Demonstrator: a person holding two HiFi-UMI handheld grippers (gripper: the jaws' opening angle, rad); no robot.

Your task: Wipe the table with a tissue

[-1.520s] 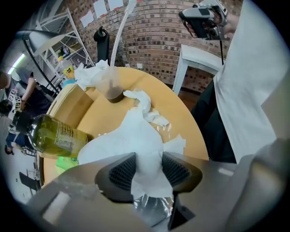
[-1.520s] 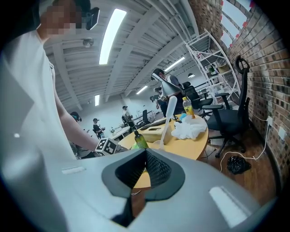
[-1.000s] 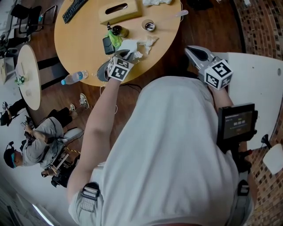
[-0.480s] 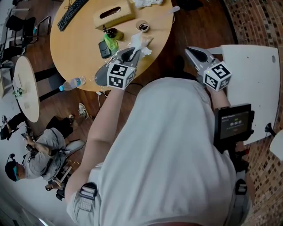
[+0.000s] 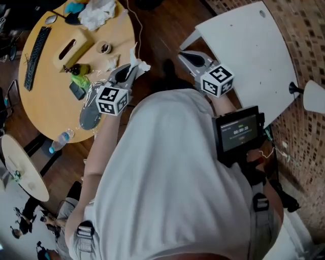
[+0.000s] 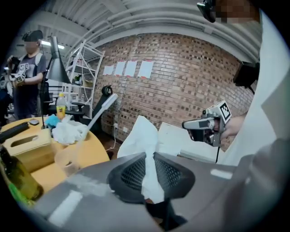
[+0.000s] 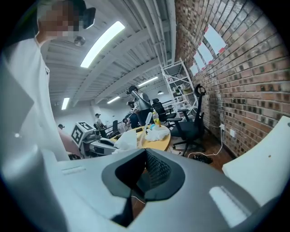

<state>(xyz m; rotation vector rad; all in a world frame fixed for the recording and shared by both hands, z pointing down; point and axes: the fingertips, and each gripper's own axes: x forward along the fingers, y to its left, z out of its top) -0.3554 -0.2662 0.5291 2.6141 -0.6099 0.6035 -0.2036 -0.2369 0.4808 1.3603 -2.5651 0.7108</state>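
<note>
A white tissue hangs clamped in my left gripper, which is shut on it in the air beyond the round wooden table's edge. In the left gripper view the tissue sticks up between the mesh pads of that gripper. My right gripper is shut and empty, pointing at the near corner of the white table. The left gripper view has the right gripper in front of that white table. The right gripper looks back at the tissue.
On the wooden table lie a tissue box, a keyboard, a green bottle, a phone, a cup and crumpled tissues. A water bottle lies on the floor. A brick wall runs behind the white table.
The person has turned from the wooden table toward the white one. My left gripper lifted the tissue off the wooden table and carried it right; the right gripper swung toward the white table.
</note>
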